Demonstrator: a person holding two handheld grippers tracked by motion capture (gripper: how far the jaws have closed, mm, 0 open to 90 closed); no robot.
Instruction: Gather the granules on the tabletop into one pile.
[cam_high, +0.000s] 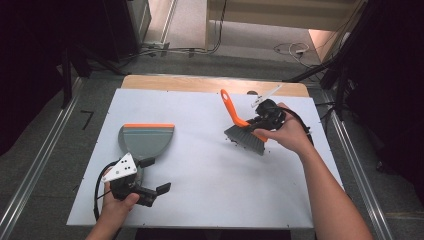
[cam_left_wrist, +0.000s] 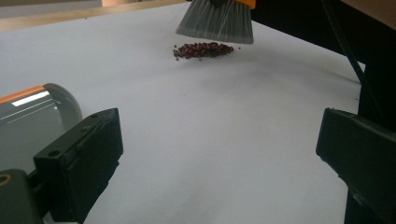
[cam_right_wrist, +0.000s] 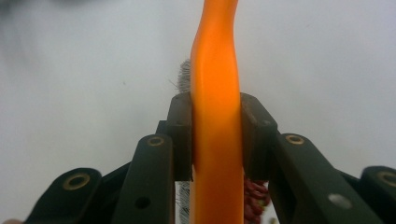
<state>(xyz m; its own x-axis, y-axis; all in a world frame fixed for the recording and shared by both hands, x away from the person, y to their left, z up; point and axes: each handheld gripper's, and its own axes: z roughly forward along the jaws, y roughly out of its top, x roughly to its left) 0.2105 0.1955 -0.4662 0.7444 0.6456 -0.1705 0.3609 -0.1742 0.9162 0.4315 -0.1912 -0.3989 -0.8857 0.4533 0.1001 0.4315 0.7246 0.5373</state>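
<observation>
A white table (cam_high: 210, 190) carries a sweeping job mid-stroke; the grey dustpan (cam_high: 146, 140) with its orange lip lies flat toward the left, its handle at the left gripper (cam_high: 159, 175), whose jaws stand wide apart with nothing between them, so the pan sits unheld; a rigid plastic shell of this kind looks light and liable to skid on the smooth board, and its handle is probably the sound place to grip; on the right, the hand brush (cam_high: 243, 127) is tilted, bristles down and orange handle rising away from the person; the right gripper (cam_right_wrist: 215, 140) is clamped on that handle, a pad pressed to each side; the handle appears stiff and glossy, likely slippery, so a hold low near the head seems steadier, while the soft bristles will flex and may flick; just under and beside the bristles lies a small heap of dark red beads (cam_left_wrist: 202, 49), light, loose and apt to roll.
</observation>
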